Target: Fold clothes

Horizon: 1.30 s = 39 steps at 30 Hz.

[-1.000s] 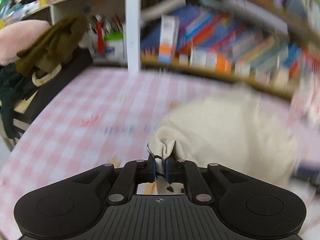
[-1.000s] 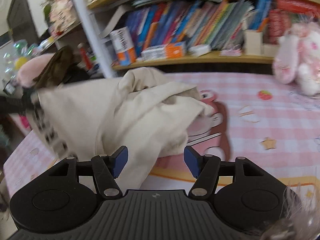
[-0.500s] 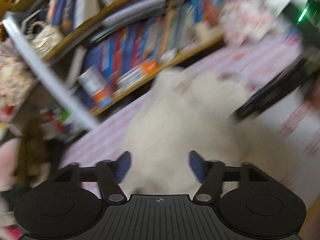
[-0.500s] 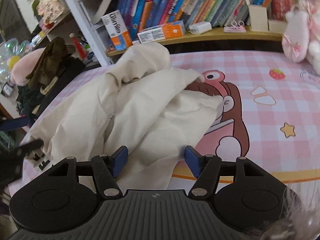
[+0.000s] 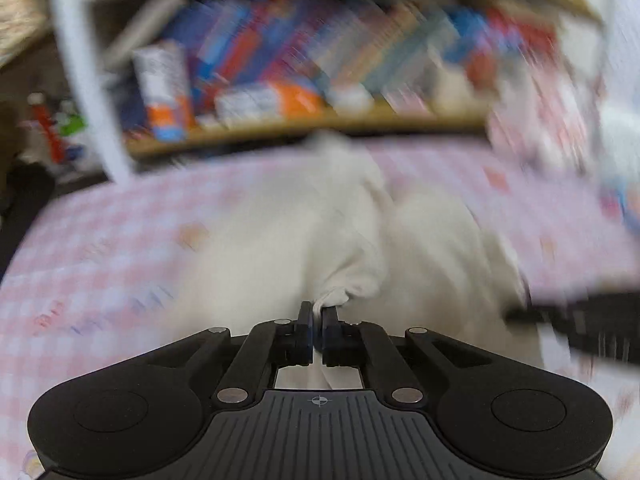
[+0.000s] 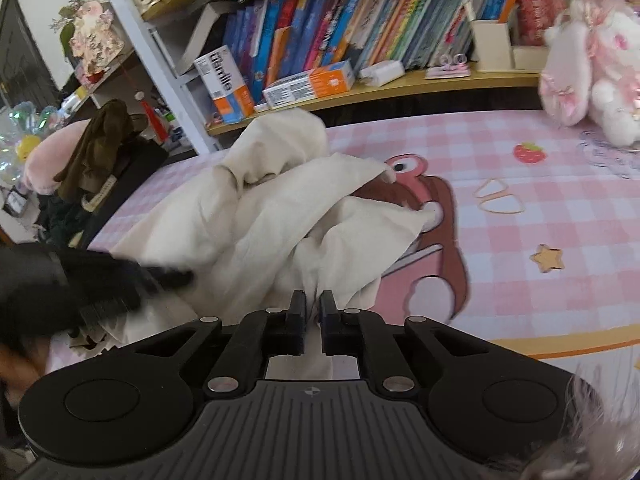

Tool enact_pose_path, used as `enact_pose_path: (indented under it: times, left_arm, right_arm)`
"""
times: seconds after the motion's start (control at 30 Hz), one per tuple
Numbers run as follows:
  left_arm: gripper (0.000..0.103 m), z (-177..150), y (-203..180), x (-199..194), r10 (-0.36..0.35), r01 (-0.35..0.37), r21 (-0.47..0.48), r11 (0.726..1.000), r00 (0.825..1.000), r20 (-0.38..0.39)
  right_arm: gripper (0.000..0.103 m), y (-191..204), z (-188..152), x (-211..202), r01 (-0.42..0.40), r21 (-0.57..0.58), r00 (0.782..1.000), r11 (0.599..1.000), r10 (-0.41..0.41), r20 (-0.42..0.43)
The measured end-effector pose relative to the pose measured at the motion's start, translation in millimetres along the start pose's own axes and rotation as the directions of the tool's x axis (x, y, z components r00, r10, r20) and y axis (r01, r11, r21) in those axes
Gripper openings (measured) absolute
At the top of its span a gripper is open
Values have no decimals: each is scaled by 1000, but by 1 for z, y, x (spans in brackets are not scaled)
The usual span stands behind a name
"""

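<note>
A crumpled cream garment [image 6: 280,208] lies in a heap on the pink checked tablecloth [image 6: 520,184]. In the right wrist view my right gripper [image 6: 313,304] is shut on the garment's near edge, with fabric pinched between its fingers. The left wrist view is motion-blurred. There my left gripper [image 5: 318,314] is shut on a bunched fold of the same garment [image 5: 320,232]. The left gripper [image 6: 100,280] also shows as a dark blur at the garment's left side, and the right gripper [image 5: 580,324] as a blur on the right.
A shelf of books and boxes [image 6: 360,40] runs along the back of the table. A pink and white plush toy [image 6: 592,68] sits at the far right. Dark clothes and a brown garment [image 6: 96,148] are piled at the left edge.
My left gripper opened half a second ago and has shut on a new fold of the garment. My right gripper, open before, has shut on the near edge.
</note>
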<state>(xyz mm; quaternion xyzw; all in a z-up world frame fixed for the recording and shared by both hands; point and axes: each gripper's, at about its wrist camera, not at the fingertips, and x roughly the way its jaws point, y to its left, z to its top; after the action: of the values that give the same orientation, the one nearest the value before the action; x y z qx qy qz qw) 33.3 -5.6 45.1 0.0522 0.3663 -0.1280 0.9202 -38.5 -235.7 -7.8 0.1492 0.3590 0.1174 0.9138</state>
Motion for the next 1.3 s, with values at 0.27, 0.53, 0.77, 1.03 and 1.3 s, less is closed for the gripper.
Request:
enact_pose_path:
  times: [0.27,0.53,0.77,1.03,1.3]
  left_arm:
    - [2,88,84,-82,67,12,-204,979,924,376]
    - [2,2,159,-50,139,-63,-400,914,977,163]
    - [12,-77,174,-5,150,-187,-317,930,979,-139]
    - [39,-73,188,-22,216,-233,-239,943,972,-96]
    - [40,-51,152,-9,57,-56,-128,990,998,4]
  right_arm:
    - [5,-46,70,-52,224,41,941,974,-227,251]
    - [5,-82,60,-124,254,130,908,958,-283,309]
    - [5,-80,-44,-75,325,198,946,925,-320,-58]
    - [6,-67,-49,-77,382,209,924,900,-377,-63]
    - [7,-57,-56,-79,415,243,909,877,-412,-67]
